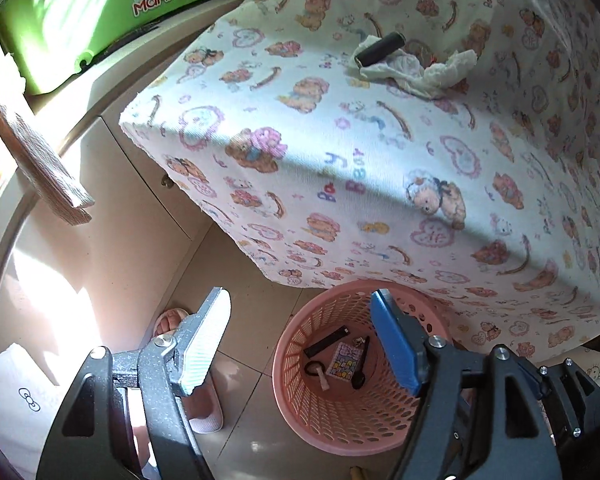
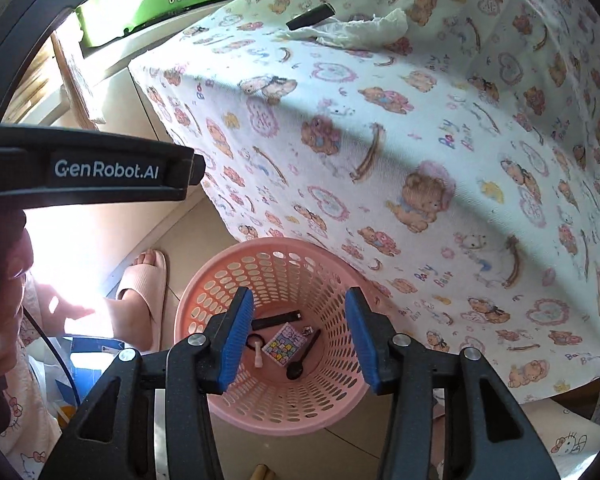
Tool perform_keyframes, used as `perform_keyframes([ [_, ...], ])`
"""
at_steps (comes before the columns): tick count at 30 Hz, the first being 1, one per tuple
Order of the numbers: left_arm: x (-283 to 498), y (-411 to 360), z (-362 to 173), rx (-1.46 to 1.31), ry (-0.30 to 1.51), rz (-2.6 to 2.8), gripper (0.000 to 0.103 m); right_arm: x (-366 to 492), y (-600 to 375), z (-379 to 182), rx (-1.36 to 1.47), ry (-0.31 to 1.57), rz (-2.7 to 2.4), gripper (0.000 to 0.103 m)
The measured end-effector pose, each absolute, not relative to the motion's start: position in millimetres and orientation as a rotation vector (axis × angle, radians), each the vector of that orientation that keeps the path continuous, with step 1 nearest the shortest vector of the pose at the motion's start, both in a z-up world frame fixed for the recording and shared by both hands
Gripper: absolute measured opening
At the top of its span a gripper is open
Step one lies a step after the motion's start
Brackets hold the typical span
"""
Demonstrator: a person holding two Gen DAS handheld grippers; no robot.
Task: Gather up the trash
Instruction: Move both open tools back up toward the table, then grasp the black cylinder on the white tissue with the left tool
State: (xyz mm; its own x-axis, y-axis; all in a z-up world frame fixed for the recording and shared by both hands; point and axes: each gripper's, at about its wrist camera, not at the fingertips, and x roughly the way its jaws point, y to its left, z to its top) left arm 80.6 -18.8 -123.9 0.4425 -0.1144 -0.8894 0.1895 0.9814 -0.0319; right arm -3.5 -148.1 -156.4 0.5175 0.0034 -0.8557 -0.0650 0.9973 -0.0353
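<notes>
Both the left gripper (image 1: 300,344) and right gripper (image 2: 300,340) hang spread and empty over the part-filled pink basket (image 2: 204,300), while a black tube (image 1: 380,49) and crumpled tissue (image 1: 440,70) await collection near the tabletop's far edge.

"La Mamma" reads on the green box (image 1: 100,16) at far left, "GenRobot.AI" on the left gripper's (image 2: 88,168) black body, "Baby Bear" across the tablecloth (image 1: 380,140).
</notes>
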Motion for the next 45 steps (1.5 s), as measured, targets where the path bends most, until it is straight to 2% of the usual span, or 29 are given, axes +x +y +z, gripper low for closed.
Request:
perform_keyframes([
  [2, 76.6, -14.9, -107.1, 0.069, 1.015, -0.180, 0.072, -4.9, -149.5, -148.5, -0.049, 1.005, 0.038, 0.050],
  [4, 73.1, -13.1, -92.3, 0.078, 0.933, -0.172, 0.078, -7.8, -149.8, -140.4, -0.057, 0.970, 0.026, 0.050],
  [5, 71.7, -11.6, -86.2, 0.081, 0.896, -0.169, 0.085, -9.1, -149.8, -135.6, -0.062, 0.952, 0.019, 0.050],
  [8, 66.7, -9.2, -69.4, 0.090, 0.788, -0.139, 0.087, -12.7, -150.8, -122.5, -0.077, 0.909, 0.003, 0.053],
  [10, 63.8, -10.2, -58.8, 0.099, 0.728, -0.150, 0.089, -13.9, -153.8, -113.2, -0.070, 0.886, 0.008, 0.059],
  [12, 59.3, -11.8, -46.1, 0.105, 0.669, -0.160, 0.093, -13.4, -158.6, -104.2, -0.048, 0.858, 0.008, 0.059],
  [17, 46.7, -7.7, -5.5, 0.161, 0.449, -0.055, 0.094, -12.5, -172.0, -85.1, -0.013, 0.798, -0.022, 0.060],
  [23, 52.6, 0.2, 38.1, 0.201, 0.291, -0.012, 0.096, -11.1, -192.2, -62.9, -0.043, 0.708, -0.099, 0.063],
  [26, 60.1, -1.7, 48.6, 0.193, 0.290, -0.033, 0.096, -8.7, -202.4, -55.5, -0.039, 0.686, -0.135, 0.063],
  [34, 105.1, -8.1, 53.2, 0.150, 0.468, -0.176, 0.096, -5.6, -230.7, -51.7, 0.021, 0.674, -0.193, 0.063],
  [39, 126.3, -12.3, 46.7, 0.090, 0.566, -0.296, 0.093, -2.1, -238.4, -52.3, 0.024, 0.674, -0.215, 0.063],
  [45, 140.8, -31.0, 30.8, 0.126, 0.624, -0.343, 0.094, 6.1, -250.6, -52.2, 0.051, 0.676, -0.242, 0.063],
])
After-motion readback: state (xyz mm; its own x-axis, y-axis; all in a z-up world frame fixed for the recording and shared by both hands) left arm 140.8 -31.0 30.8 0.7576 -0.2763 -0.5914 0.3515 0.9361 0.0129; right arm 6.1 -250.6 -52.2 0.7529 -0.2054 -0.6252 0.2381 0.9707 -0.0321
